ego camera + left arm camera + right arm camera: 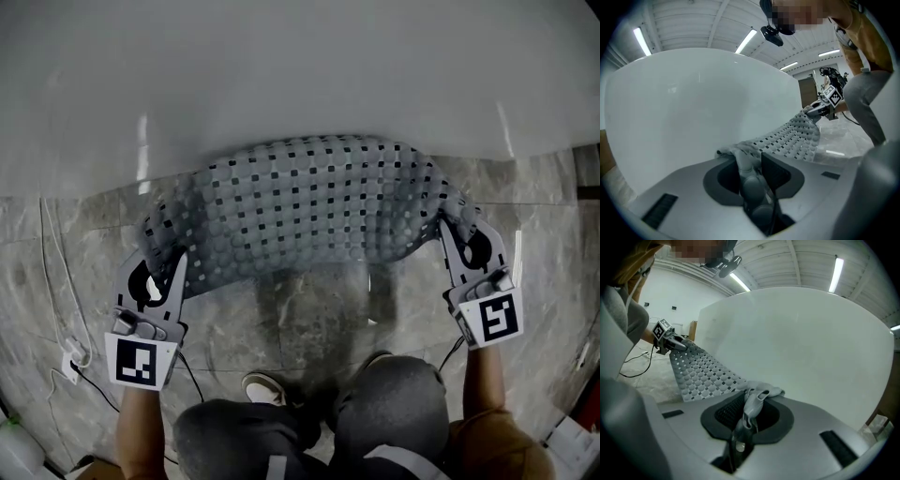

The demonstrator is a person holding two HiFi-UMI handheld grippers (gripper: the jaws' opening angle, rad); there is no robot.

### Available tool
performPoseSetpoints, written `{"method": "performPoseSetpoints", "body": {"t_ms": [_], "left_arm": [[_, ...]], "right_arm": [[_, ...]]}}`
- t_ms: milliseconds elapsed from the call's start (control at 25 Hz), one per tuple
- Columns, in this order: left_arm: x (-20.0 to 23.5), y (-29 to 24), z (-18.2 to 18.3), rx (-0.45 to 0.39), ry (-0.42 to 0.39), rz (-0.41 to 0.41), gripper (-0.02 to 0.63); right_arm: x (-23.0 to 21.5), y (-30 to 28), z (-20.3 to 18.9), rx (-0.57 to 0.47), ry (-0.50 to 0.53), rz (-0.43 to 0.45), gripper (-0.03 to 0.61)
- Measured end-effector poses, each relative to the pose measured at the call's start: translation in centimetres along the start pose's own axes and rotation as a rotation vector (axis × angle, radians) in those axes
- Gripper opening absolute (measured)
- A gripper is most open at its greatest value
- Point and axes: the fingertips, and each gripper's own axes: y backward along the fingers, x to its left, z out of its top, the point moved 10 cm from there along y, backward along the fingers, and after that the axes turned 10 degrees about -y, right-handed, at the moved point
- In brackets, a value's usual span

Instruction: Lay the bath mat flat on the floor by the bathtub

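A grey bath mat (305, 208) with round bumps and small square holes hangs stretched between my two grippers, above the marble floor (309, 314) and close to the white bathtub wall (281, 66). My left gripper (161, 261) is shut on the mat's left end, my right gripper (457, 231) on its right end. In the left gripper view the mat (792, 137) is bunched between the jaws of the left gripper (749, 161) and runs off to the far gripper. In the right gripper view the mat (701, 371) is pinched by the right gripper (752, 404).
The tub (693, 108) fills the upper part of every view. A white cable (58, 309) with a plug lies on the floor at the left. The person's knees (389, 398) and a shoe (267, 386) are just below the mat.
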Motion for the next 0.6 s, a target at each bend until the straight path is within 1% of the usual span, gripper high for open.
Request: {"method": "performPoseSetpoints", "body": {"t_ms": [120, 200, 280, 400, 520, 600], "left_arm": [[1.1, -1.8, -1.1, 0.042, 0.009, 0.011, 0.118], [1.6, -2.5, -2.2, 0.034, 0.067, 0.017, 0.118], [1.1, -2.5, -3.1, 0.031, 0.133, -0.005, 0.118], [-0.2, -2.0, -4.3, 0.056, 0.178, -0.038, 0.118], [-1.3, -1.5, -6.0, 0.072, 0.226, -0.055, 0.118], [-1.9, -1.1, -6.7, 0.088, 0.259, -0.079, 0.118]], "right_arm": [[-1.1, -2.8, -1.1, 0.006, -0.015, 0.031, 0.057], [-1.6, -3.8, -1.8, 0.048, -0.019, 0.035, 0.057], [-1.3, -3.0, -2.4, 0.100, -0.021, 0.037, 0.057], [-0.3, -1.6, -3.3, 0.136, 0.000, 0.037, 0.057], [0.2, -1.5, -6.1, 0.162, -0.025, 0.055, 0.058], [0.4, -0.7, -7.4, 0.199, -0.047, 0.070, 0.058]]}}
